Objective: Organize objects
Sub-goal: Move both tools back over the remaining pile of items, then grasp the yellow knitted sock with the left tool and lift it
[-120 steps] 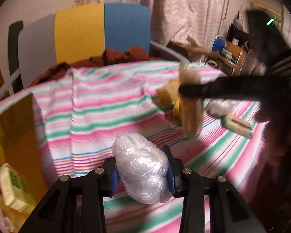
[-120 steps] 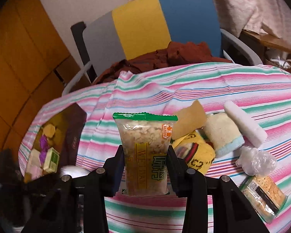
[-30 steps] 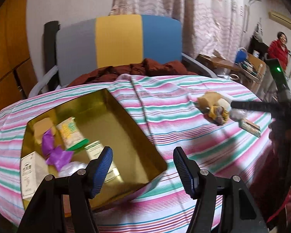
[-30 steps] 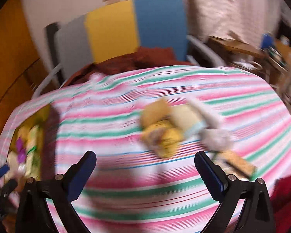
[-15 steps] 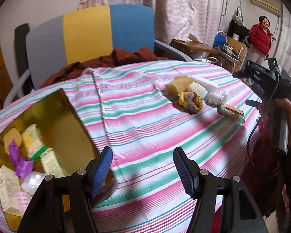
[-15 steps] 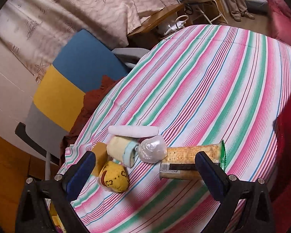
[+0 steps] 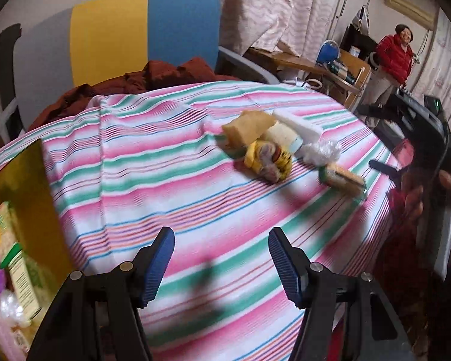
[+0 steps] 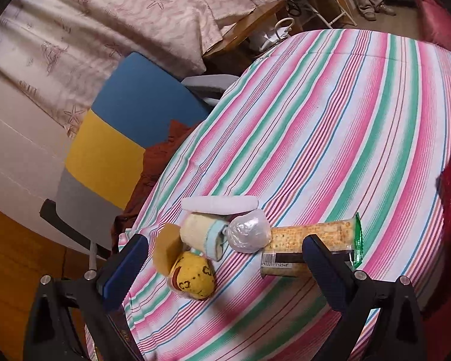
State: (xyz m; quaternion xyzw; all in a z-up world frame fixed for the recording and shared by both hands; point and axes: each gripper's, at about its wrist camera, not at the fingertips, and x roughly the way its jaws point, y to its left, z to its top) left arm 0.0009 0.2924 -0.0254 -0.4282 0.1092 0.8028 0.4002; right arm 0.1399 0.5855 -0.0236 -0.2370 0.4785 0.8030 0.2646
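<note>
both hand-held grippers spread wide, empty: left (image 7: 221, 258), right (image 8: 225, 263). cracker pack (image 8: 309, 245) and plastic ball (image 8: 249, 234) lie just ahead of the right one. box (image 7: 21, 198) waits left. next: likely reach, pinch a snack.

- The left wrist view sits low behind the left gripper (image 7: 221, 258) and looks across the striped table (image 7: 171, 180) toward the chair (image 7: 144, 33) at 12 o'clock.
- The snack pile (image 7: 267, 147) lies well ahead, toward 1 o'clock, and the gold box (image 7: 21, 198) is close at 9 o'clock.
- The right wrist view is tilted and looks down from just above the right gripper (image 8: 225, 267).
- Here the snack pile (image 8: 213, 240) is very near, and the chair (image 8: 120, 138) is at 10 o'clock.
- Both views share the table, the pile and the chair.
</note>
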